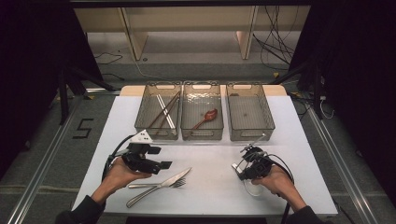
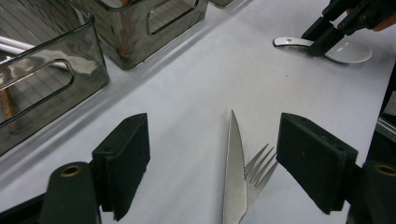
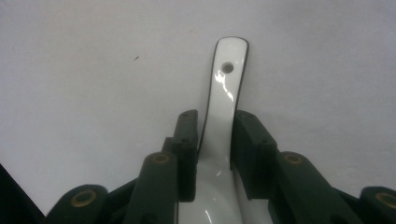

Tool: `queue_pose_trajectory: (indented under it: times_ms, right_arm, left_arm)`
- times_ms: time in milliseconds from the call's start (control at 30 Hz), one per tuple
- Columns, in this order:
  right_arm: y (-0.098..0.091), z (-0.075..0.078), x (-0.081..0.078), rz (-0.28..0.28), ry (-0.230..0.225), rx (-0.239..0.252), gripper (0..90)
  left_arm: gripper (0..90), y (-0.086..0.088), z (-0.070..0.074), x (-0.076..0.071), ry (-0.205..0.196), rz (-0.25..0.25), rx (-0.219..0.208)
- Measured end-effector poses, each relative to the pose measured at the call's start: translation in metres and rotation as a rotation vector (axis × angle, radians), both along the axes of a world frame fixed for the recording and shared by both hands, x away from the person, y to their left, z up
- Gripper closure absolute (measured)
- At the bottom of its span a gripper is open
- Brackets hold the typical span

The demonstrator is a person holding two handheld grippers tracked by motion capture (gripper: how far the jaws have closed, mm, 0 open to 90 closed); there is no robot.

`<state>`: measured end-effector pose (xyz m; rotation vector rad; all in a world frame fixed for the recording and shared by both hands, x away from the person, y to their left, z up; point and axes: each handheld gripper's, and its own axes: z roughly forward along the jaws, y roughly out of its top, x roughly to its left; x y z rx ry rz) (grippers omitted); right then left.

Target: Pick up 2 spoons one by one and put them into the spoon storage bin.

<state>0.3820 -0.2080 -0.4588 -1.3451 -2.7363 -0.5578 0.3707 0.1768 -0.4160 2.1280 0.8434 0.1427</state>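
We pinch white ceramic spoon [image 3: 223, 116] by handle, right gripper [image 3: 215, 140] pads pressing both sides; spoon lies right of fork [image 1: 173, 184]. Glazed, slippery, brittle: grip mid-handle. Left gripper [image 2: 212, 163] spread.

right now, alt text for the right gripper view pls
The right claw grips the handle of a white ceramic spoon lying on a white table, one black jaw against each side. The handle points away and has a small hole near its end.
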Motion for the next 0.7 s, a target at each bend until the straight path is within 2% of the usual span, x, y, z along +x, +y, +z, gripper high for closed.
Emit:
queue_pose_trajectory:
  times_ms: [467,533,700]
  right_arm:
    - [0.005,0.003,-0.001,-0.004,0.022,0.031,81.9]
    - [0.006,0.003,-0.002,0.008,0.033,0.056,86.0]
    - [0.010,0.003,-0.002,0.017,0.029,0.027,85.1]
  left_arm:
    - [25.3,0.002,-0.001,-0.002,-0.006,-0.005,0.013]
    - [25.3,0.003,-0.001,-0.003,-0.003,-0.001,0.012]
    - [25.4,0.002,-0.002,-0.003,0.001,-0.003,0.016]
